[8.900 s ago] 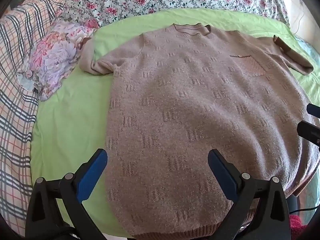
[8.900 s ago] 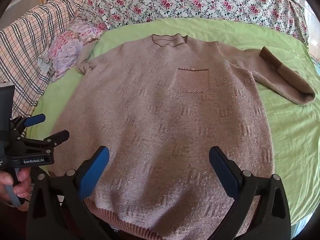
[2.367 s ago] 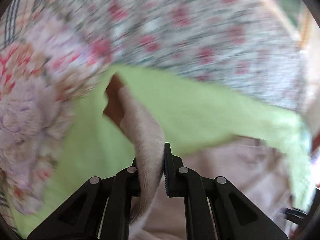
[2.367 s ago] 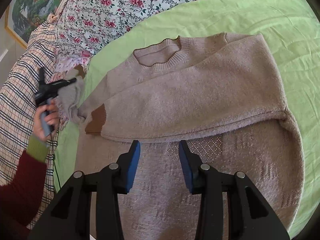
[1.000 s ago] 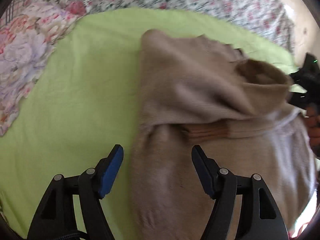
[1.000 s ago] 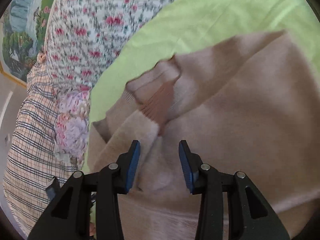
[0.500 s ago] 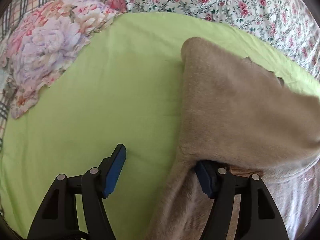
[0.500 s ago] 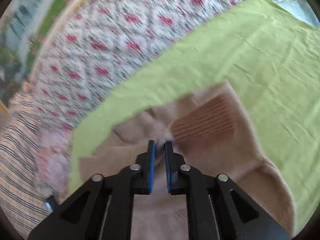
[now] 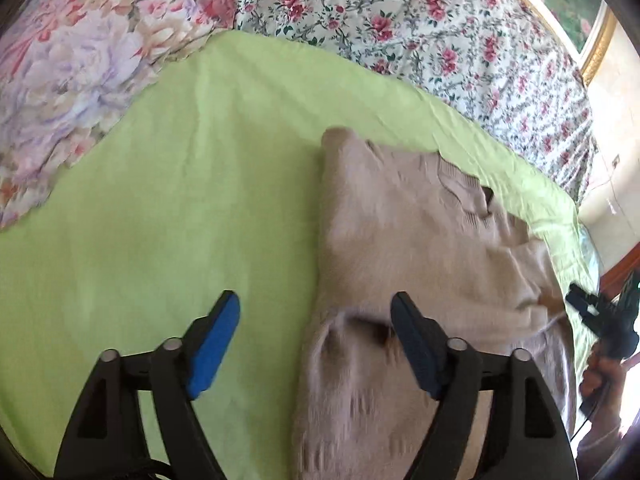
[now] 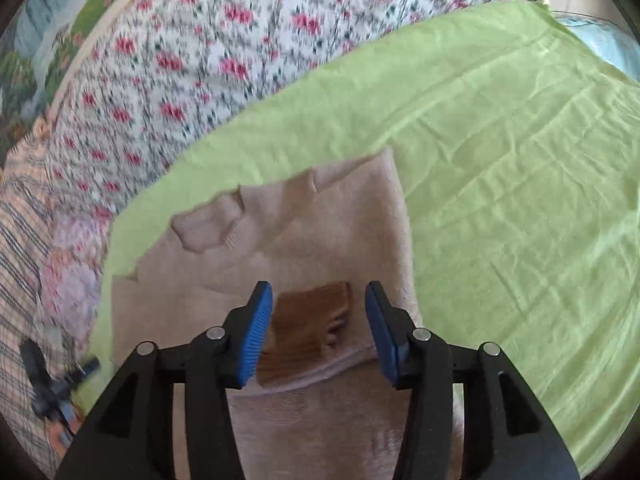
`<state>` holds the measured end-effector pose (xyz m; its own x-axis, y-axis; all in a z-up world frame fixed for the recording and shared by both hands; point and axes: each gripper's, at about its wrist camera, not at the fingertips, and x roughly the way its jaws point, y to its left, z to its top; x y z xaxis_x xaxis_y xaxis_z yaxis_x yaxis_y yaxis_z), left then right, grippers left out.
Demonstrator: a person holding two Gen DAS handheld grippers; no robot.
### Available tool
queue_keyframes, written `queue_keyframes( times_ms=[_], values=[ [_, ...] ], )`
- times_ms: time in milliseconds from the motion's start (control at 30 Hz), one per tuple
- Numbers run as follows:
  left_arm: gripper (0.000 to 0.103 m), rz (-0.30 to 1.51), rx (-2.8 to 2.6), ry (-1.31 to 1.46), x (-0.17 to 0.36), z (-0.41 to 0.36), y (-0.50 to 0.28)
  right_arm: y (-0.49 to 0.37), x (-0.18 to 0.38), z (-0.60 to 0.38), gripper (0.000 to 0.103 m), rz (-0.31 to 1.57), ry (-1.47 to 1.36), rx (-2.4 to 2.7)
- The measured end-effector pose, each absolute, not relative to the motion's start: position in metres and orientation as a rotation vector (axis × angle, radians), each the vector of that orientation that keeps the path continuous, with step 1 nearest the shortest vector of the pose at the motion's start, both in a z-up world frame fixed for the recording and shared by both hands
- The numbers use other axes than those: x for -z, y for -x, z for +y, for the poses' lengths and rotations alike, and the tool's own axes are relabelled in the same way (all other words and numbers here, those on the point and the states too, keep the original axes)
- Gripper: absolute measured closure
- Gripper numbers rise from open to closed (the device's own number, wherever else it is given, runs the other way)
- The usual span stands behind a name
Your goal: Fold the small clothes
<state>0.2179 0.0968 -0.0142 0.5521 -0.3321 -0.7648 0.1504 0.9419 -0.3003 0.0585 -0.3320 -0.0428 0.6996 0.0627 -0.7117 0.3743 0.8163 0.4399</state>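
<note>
Beige knit on lime green, ringed by florals

The sweater (image 9: 404,240) is a plain beige-tan knit with a darker brown ribbed cuff (image 10: 310,330). It lies on a bright lime-green sheet (image 9: 180,184). Behind runs a white quilt (image 9: 400,20) printed with small pink-red roses and dark green leaves; a pillow (image 9: 68,64) carries large pale lilac and pink blooms. A checked cloth (image 10: 20,240) shows cream, dark and reddish lines. Both grippers, the left gripper (image 9: 316,344) and the right gripper (image 10: 320,332), are black with blue pads.
</note>
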Motion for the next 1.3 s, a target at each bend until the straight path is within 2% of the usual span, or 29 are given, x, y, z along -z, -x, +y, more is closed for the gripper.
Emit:
queue_keyframes(
  times_ms=[167, 233, 367, 433, 467, 500, 533, 567, 700, 867, 1033, 1133, 1300],
  values=[
    [0.022, 1.016, 0.297, 0.188, 0.028, 0.074, -0.267, -0.075, 0.058, -0.312, 0.056, 0.883, -0.544, 0.113],
    [0.022, 1.026, 0.303, 0.192, 0.032, 0.067, -0.28, -0.078, 0.055, -0.303, 0.096, 0.892, -0.505, 0.075],
    [0.022, 1.059, 0.324, 0.182, 0.04, 0.055, -0.304, -0.056, 0.009, -0.306, 0.095, 0.679, -0.53, 0.041],
    [0.024, 1.078, 0.333, 0.171, 0.047, 0.051, -0.314, -0.054, 0.004, -0.313, 0.096, 0.664, -0.547, 0.056],
    [0.034, 1.08, 0.331, 0.166, 0.05, 0.049, -0.317, -0.057, 0.008, -0.314, 0.096, 0.687, -0.547, 0.058],
    [0.058, 1.065, 0.335, 0.158, 0.051, 0.048, -0.319, -0.06, 0.015, -0.314, 0.096, 0.717, -0.545, 0.063],
    [0.072, 1.049, 0.35, 0.161, 0.049, 0.048, -0.319, -0.062, 0.021, -0.314, 0.096, 0.732, -0.546, 0.061],
    [0.094, 1.037, 0.356, 0.173, 0.047, 0.048, -0.317, -0.061, 0.026, -0.313, 0.096, 0.741, -0.546, 0.062],
    [0.096, 0.813, 0.301, 0.15, 0.018, 0.052, -0.286, -0.04, 0.025, -0.313, 0.096, 0.637, -0.548, 0.079],
    [0.095, 0.919, 0.256, 0.104, 0.047, 0.048, -0.302, -0.064, 0.057, -0.313, 0.096, 0.779, -0.504, 0.146],
    [0.094, 0.94, 0.23, 0.04, 0.05, 0.04, -0.305, -0.064, 0.064, -0.316, 0.098, 0.825, -0.406, 0.261],
    [0.09, 0.972, 0.228, 0.013, 0.049, 0.036, -0.304, -0.062, 0.062, -0.322, 0.098, 0.837, -0.453, 0.255],
    [0.068, 0.992, 0.247, 0.045, 0.025, 0.049, -0.272, -0.033, 0.033, -0.321, 0.096, 0.769, -0.523, 0.189]
  ],
)
